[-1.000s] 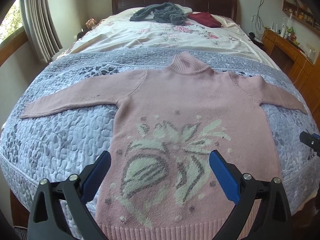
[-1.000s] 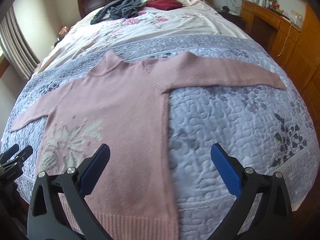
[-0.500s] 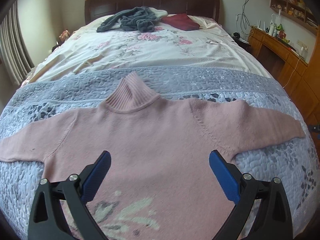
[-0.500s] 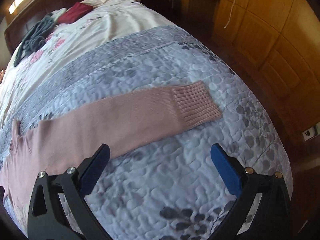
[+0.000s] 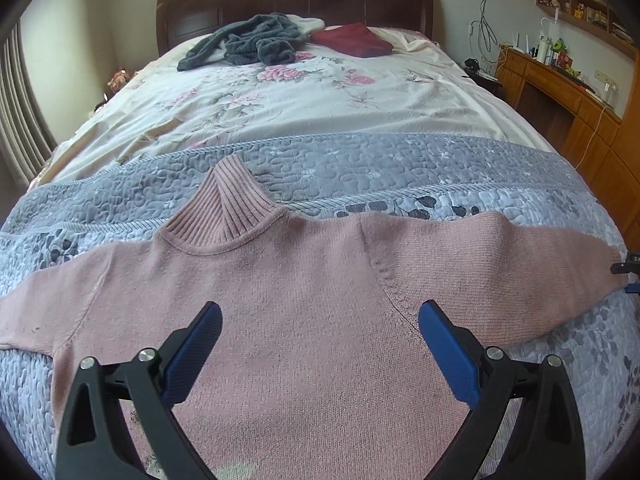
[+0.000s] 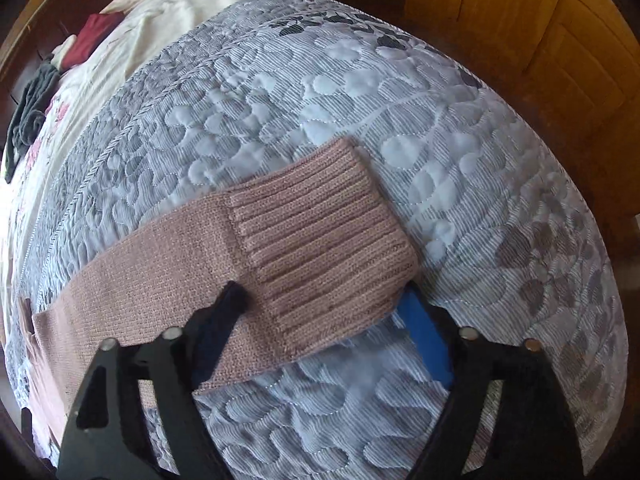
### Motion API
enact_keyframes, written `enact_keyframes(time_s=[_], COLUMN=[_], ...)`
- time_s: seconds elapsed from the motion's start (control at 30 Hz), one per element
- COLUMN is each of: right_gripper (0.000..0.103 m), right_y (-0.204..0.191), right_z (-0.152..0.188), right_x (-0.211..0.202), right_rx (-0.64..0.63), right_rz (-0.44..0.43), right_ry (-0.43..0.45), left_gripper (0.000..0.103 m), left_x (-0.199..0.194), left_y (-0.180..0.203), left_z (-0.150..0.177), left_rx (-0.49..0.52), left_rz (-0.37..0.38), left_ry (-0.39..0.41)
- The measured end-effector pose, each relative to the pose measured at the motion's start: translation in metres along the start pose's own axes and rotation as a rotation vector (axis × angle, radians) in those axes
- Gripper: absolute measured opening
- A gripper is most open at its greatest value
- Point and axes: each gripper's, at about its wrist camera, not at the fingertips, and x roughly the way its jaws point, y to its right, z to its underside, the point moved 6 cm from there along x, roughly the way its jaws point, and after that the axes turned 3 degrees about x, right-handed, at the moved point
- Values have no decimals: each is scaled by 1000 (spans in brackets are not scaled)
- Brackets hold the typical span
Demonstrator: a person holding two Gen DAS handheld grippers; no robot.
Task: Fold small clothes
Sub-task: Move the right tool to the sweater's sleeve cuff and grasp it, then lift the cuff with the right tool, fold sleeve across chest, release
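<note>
A pink knit sweater (image 5: 304,280) lies flat, face up, on the grey quilted blanket (image 5: 360,168), its ribbed collar (image 5: 224,216) pointing up the bed and both sleeves spread out. My left gripper (image 5: 320,324) hovers open over the upper chest, below the collar, with nothing between its blue pads. In the right wrist view the sleeve's ribbed cuff (image 6: 320,236) lies close in front. My right gripper (image 6: 324,316) is open and straddles the cuff: one finger rests over the sleeve, and the blue pad (image 6: 424,336) sits at the cuff's near corner.
A dark grey garment (image 5: 248,42) and a red one (image 5: 352,40) lie by the wooden headboard on a floral sheet (image 5: 300,96). A wooden desk (image 5: 560,92) and cabinets (image 6: 540,32) stand along the bed's right side. Curtains (image 5: 16,120) hang at the left.
My left gripper has moved up the sweater from the hem pattern to the chest. My right gripper has swung out to the right sleeve and dropped onto its cuff.
</note>
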Motion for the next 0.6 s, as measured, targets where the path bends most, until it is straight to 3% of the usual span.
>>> enact_keyframes(time_s=[0.03, 0.07, 0.1, 0.13, 0.27, 0.43, 0.6], right_gripper=[56, 33, 18, 11, 10, 10, 11], right_y=[-2, -6, -10, -14, -13, 22, 11], right_z=[0, -1, -1, -2, -4, 13, 19], right_x=[-1, -2, -4, -6, -31, -17, -24], right_rx=[-1, -2, 8, 28, -7, 35, -3], right_rz=[-9, -39, -103, -153, -98, 1, 59], right_ry=[0, 0, -10, -21, 55, 10, 67], left_gripper=[99, 99, 99, 99, 99, 99, 99], left_x=[1, 2, 3, 3, 0, 2, 2], left_y=[-1, -2, -2, -2, -6, -23, -41], left_z=[2, 5, 7, 9, 16, 22, 27], left_rx=[-1, 0, 2, 5, 14, -7, -36], left_rz=[-3, -6, -7, -7, -4, -17, -19], left_ry=[-4, -8, -12, -14, -18, -35, -51])
